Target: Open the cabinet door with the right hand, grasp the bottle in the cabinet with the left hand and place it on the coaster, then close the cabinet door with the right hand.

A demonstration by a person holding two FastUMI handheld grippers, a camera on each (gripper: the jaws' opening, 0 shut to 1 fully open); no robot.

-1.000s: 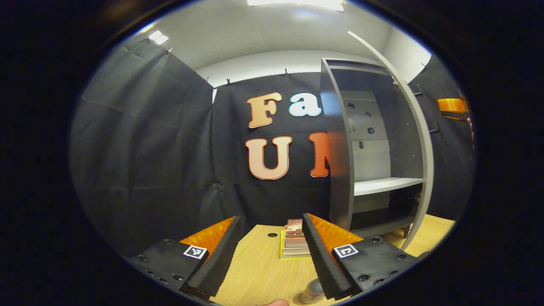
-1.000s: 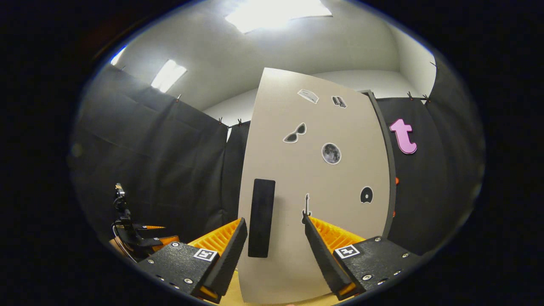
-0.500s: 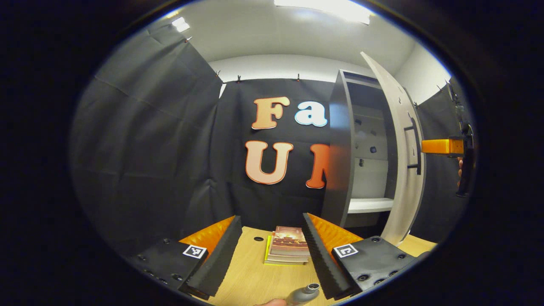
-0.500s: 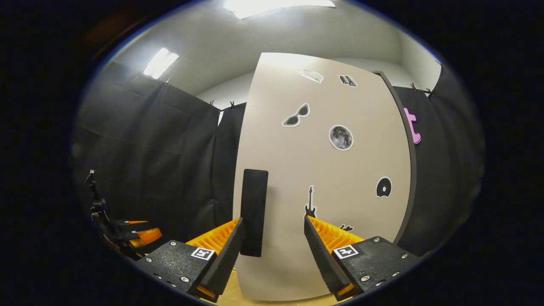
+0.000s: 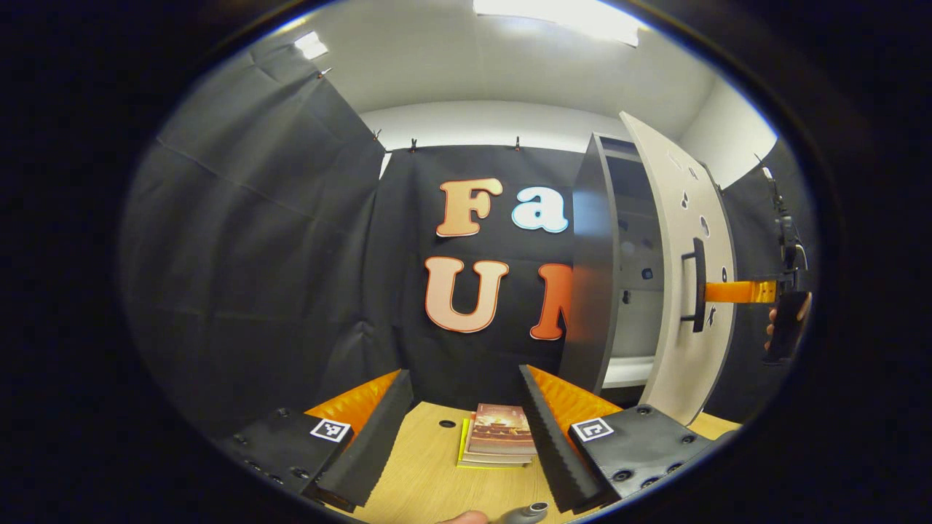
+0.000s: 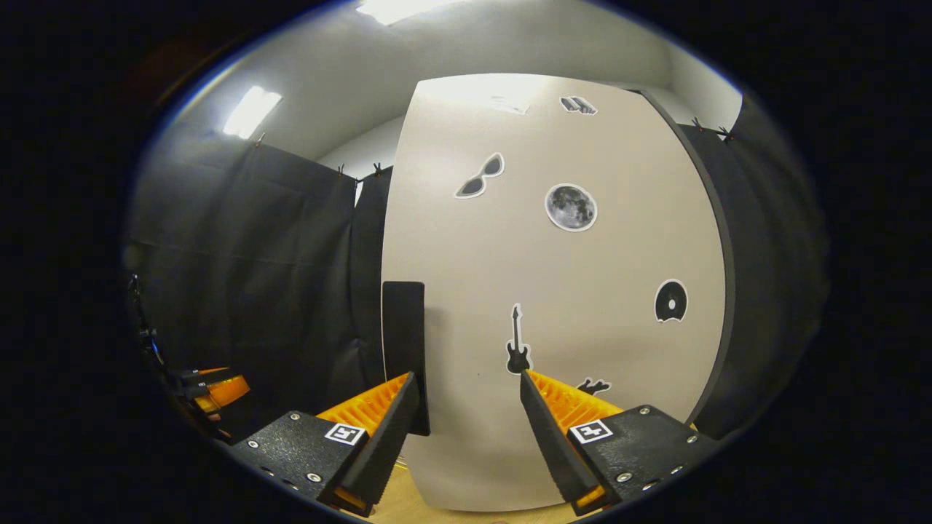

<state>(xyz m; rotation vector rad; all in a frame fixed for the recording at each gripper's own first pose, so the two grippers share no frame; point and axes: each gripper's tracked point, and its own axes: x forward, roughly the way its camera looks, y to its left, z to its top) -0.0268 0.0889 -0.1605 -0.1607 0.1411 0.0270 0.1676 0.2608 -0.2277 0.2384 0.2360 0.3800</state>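
The grey cabinet stands at the right with its pale door swung most of the way shut. My left gripper is open and holds nothing. A grey bottle shows its capped top at the bottom edge, just under the left gripper's right finger. My right gripper is open, its fingers up against the door's stickered front, right of the black handle. From the left gripper view, the right gripper reaches the door beside the handle, held by a hand.
A small stack of books lies on the wooden table between the left gripper's fingers, farther back. A fingertip pokes in at the bottom edge. The left gripper shows low at the far left of the right gripper view.
The cabinet door has swung from wide open toward shut, with the right gripper following close against its front. The bottle top has slid lower in the left gripper view.
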